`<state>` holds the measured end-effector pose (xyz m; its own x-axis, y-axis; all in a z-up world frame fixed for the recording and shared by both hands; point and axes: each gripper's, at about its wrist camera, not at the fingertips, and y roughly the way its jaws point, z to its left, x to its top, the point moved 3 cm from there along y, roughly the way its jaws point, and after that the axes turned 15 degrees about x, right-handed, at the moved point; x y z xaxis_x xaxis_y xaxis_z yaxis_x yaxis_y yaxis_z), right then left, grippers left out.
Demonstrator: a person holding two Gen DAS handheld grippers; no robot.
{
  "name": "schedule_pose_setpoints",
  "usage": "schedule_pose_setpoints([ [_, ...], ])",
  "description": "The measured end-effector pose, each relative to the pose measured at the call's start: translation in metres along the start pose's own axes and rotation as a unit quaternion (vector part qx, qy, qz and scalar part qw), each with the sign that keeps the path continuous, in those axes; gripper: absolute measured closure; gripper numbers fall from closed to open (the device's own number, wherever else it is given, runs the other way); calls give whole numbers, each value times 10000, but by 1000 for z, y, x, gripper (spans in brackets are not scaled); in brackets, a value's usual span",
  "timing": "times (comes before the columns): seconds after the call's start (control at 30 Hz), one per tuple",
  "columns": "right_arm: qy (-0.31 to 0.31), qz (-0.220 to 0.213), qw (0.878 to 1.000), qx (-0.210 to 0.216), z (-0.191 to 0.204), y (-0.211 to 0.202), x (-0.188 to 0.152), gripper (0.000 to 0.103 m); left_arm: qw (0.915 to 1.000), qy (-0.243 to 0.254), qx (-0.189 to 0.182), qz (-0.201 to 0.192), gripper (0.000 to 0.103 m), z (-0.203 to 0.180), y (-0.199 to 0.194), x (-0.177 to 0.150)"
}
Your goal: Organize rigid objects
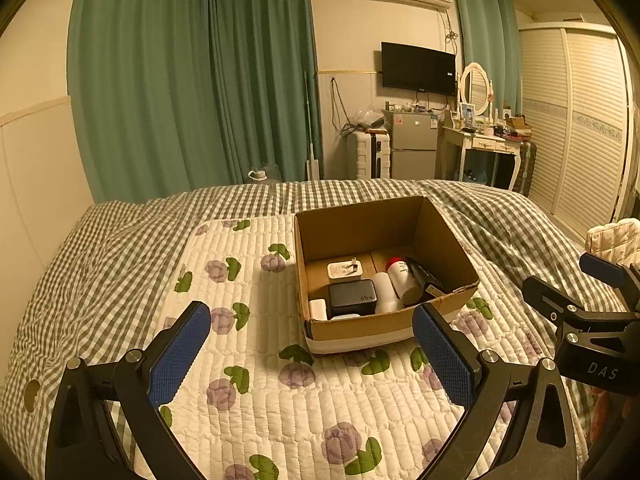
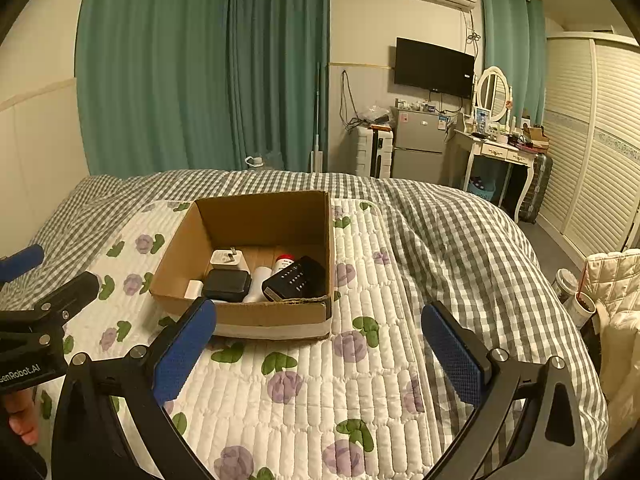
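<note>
An open cardboard box (image 1: 360, 332) (image 2: 256, 316) stands on the flowered white quilt (image 1: 280, 400) on the bed. Inside lie a black 65W charger (image 1: 352, 298) (image 2: 226, 285), a white plug adapter (image 1: 344, 269) (image 2: 228, 259), a white red-capped bottle (image 1: 402, 276) (image 2: 285, 262), a black keypad device (image 2: 294, 278), a white cylinder (image 1: 385, 292) and a small white block (image 1: 317, 309). My left gripper (image 1: 312, 354) is open and empty, just short of the box's near wall. My right gripper (image 2: 320, 354) is open and empty, near the box's front right corner.
A grey checked blanket (image 2: 460, 232) covers the rest of the bed. The right gripper's body (image 1: 592, 320) shows at the left view's right edge, the left gripper's body (image 2: 36, 320) at the right view's left edge. A padded cream item (image 2: 616, 280) and a cup (image 2: 580, 308) are beside the bed on the right.
</note>
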<state>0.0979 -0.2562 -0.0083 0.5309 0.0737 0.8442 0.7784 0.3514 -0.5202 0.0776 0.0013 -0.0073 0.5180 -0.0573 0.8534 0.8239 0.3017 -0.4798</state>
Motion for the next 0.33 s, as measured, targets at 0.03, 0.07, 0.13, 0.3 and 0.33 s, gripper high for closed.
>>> schedule_pose_setpoints([
  [0.03, 7, -11, 10000, -9, 0, 0, 0, 0, 10000, 3, -4, 0, 0, 0, 0, 0],
  [0.07, 8, -3, 10000, 6, 0, 0, 0, 0, 10000, 0, -3, 0, 0, 0, 0, 0],
  [0.13, 4, 14, 10000, -3, 0, 1, 0, 0, 10000, -5, -8, -16, 0, 0, 0, 0],
  [0.3, 0, 15, 10000, 1, 1, 0, 0, 0, 10000, 0, -68, 19, 0, -1, 1, -2],
  [0.33, 2, 19, 10000, 5, 1, 1, 0, 0, 10000, 10, -71, 13, 0, -1, 1, -2],
])
